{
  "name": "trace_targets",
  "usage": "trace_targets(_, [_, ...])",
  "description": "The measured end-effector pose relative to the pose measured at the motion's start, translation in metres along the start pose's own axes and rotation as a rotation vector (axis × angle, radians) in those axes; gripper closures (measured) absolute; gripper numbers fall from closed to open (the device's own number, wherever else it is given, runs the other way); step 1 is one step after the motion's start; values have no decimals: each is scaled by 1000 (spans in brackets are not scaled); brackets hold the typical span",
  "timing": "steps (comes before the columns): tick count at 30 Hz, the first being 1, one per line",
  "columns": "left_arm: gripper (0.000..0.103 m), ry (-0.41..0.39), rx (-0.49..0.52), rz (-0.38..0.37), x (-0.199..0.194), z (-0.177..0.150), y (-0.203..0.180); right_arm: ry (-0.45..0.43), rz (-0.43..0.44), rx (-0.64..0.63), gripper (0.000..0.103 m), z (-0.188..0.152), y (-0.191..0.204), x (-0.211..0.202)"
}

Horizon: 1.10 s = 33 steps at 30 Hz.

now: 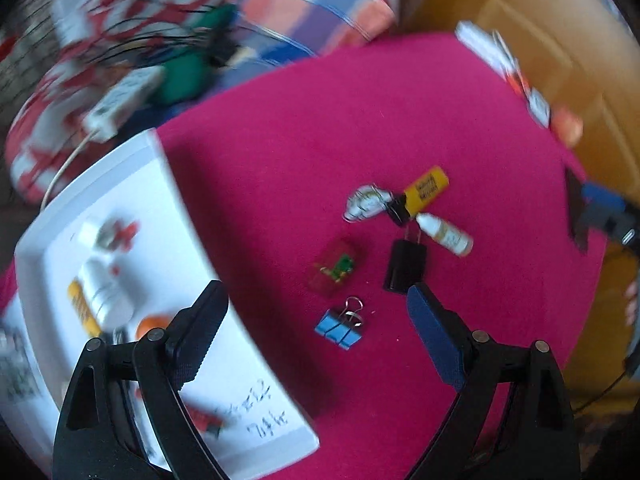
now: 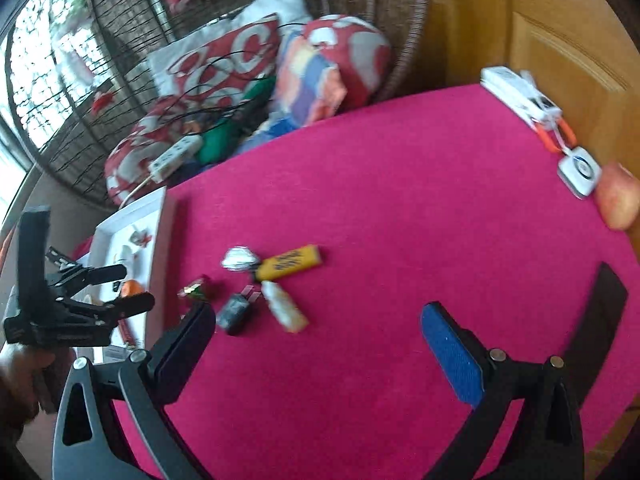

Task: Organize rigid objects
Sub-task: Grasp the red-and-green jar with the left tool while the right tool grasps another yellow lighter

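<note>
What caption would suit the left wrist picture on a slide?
Open left gripper hovering over a blue binder clip among small items on a pink table, beside a white tray.

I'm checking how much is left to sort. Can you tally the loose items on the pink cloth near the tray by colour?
Yellow: 1, lighter
Black: 1, plug adapter
Blue: 1, binder clip
Red: 1, small box
White: 1, dropper bottle
Silver: 1, foil piece
Total: 6

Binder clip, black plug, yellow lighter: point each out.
Binder clip (image 1: pixel 339 328), left wrist view, on its blue body.
Black plug (image 1: pixel 405 270), left wrist view, middle of its black casing.
Yellow lighter (image 2: pixel 291 267), right wrist view, on its printed yellow side.
</note>
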State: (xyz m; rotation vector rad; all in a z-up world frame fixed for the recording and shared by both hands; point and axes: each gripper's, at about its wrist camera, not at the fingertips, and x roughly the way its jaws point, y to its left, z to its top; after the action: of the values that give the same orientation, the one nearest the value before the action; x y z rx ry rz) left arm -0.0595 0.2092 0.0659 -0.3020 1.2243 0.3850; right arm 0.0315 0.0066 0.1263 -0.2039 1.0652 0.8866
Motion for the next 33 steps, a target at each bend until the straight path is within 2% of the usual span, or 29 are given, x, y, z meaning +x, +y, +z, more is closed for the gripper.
trace_targets(1, [15,23,35,9,8,4,-6,2,-7,9,0,0,-7,-2])
trace_targets(2, [26,44,62,15,15,6,-9,4,-11,15,0,-1,-12,-2])
trace_targets(4, [34,78,87,23,25,10,-13,12,-17,21,0,0,-22,-3])
trace_targets(12, [39,164,166,24,55,20,-24,19,-14,47,0,9,-43,1])
trace_targets(13, [48,175,173,25,58,20,-25,22,-12,45,0,10,-43,3])
trace_targets(15, [54,204,179,39,65,18,-25,30,-8,36,0,11,-41,6])
trace_targets(17, [72,233,175,40,71,15,-22,39,-2,15,0,14,-38,11])
trace_targets(18, [74,237,170,39,73,14,-20,44,-1,1,0,15,-36,13])
trace_targets(21, [74,217,134,23,71,10,-15,69,9,-90,0,23,-23,26])
trace_targets(28, [74,180,29,-9,68,14,-1,159,-21,-500,1,34,23,75])
trace_targets(30, [74,174,-5,-17,69,14,2,181,-26,-592,8,37,31,88])
trace_targets(32, [74,168,-25,-17,70,15,3,215,-32,-692,27,39,39,102])
trace_targets(33, [74,168,-30,-17,70,16,3,235,-32,-732,30,38,43,108])
